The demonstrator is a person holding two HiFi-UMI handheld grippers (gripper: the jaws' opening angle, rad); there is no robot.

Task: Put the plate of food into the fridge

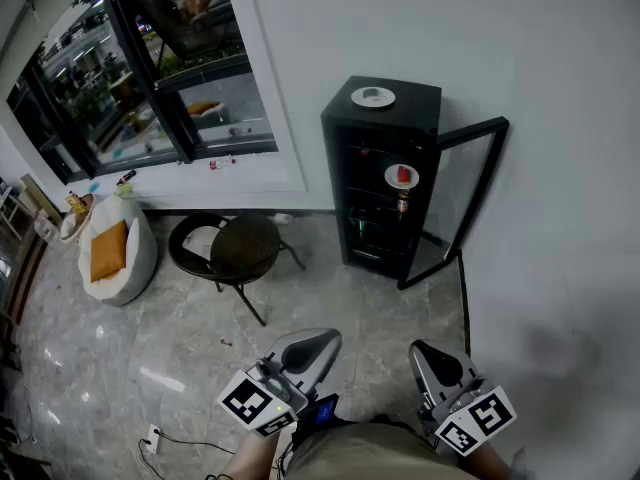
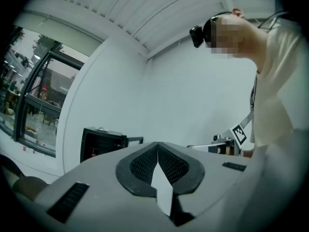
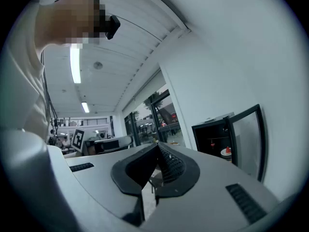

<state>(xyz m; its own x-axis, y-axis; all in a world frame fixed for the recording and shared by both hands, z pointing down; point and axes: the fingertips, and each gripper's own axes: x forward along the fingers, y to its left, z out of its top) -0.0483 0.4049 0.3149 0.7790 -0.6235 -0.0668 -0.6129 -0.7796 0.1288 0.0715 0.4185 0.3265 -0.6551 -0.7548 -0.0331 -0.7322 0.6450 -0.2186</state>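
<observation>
Biggest thing here is the marble-look floor (image 1: 120, 348), with a white wall behind it and a large dark-framed window (image 1: 150, 68) on the left. A black mini fridge (image 1: 412, 96) stands against that wall, and its glass door (image 1: 462, 193) is swung wide open to the right.

Under the window there's a white bean bag (image 1: 135, 268) with an orange cushion (image 1: 108, 251) on it. A dark round chair (image 1: 245, 248) sits between the bean bag and the fridge.

Both grippers are down at the bottom of the head view, close to the person and well apart from the fridge, held level. The left gripper (image 2: 157, 145) has its jaws pressed together at the tips with nothing in them; you just see wall through the little gap lower down. Same deal with the right gripper (image 3: 157, 146): tips meeting, nothing pinched.

The plate of food (image 1: 402, 176) is inside the fridge, on an upper shelf. It's a white plate with something red on it, at the shelf's front edge toward the door side. There's also a small white dish (image 1: 373, 96) on the fridge's top, toward its left side.
</observation>
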